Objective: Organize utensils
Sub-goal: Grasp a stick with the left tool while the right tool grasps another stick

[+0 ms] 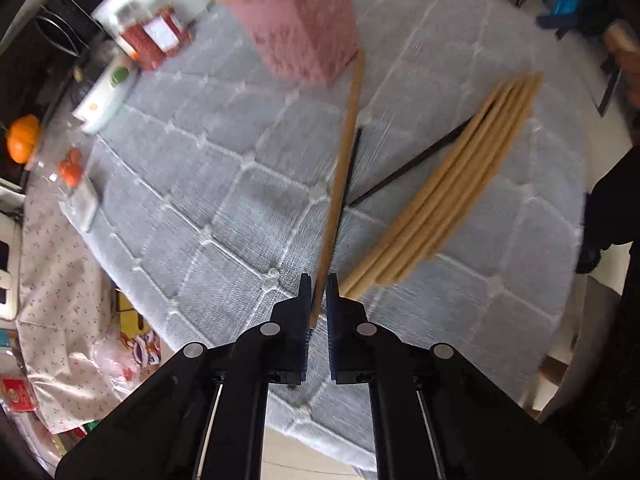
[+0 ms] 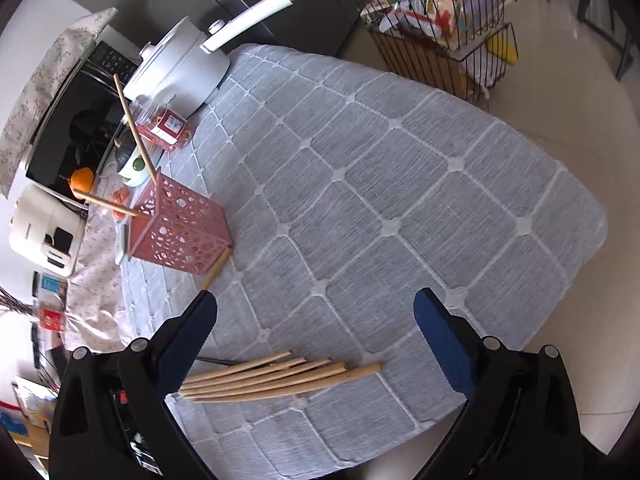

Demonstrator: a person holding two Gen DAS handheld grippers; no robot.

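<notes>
left tool (image 1: pixel 318 294): pressed together on one wooden chopstick (image 1: pixel 340 184), pinching it near its lower end; the stick runs up and away from the jaws toward the pink basket (image 1: pixel 304 28), with its shadow on the cloth beside it.
right tool (image 2: pixel 316 320): spread wide, nothing between the blue pads (image 2: pixel 444 344); it hangs over the near part of the desk.
chopstick bundle (image 2: pixel 276 378): five or so wooden sticks lying flat and side by side on the cloth, touching one another, just below the right tool; in the left wrist view the same bundle (image 1: pixel 440 192) lies to the right of the held stick, apart from it.
pink basket, right wrist view (image 2: pixel 180 232): perforated, square, standing on the left part of the desk; two sticks in basket (image 2: pixel 134 128) lean out of its open top at different angles.
held stick, right wrist view: its far end shows beside the basket's lower corner (image 2: pixel 218 268); whether it touches the basket cannot be told.
desk (image 2: pixel 400 168): covered by a grey quilted cloth with white grid stitching.
background, left side: white pot with long handle (image 2: pixel 188 64), red-filled jar (image 2: pixel 166 126), oranges (image 1: pixel 24 138); all well apart from the bundle.
image quality: left wrist view is motion-blurred, fine detail at the basket unclear.
</notes>
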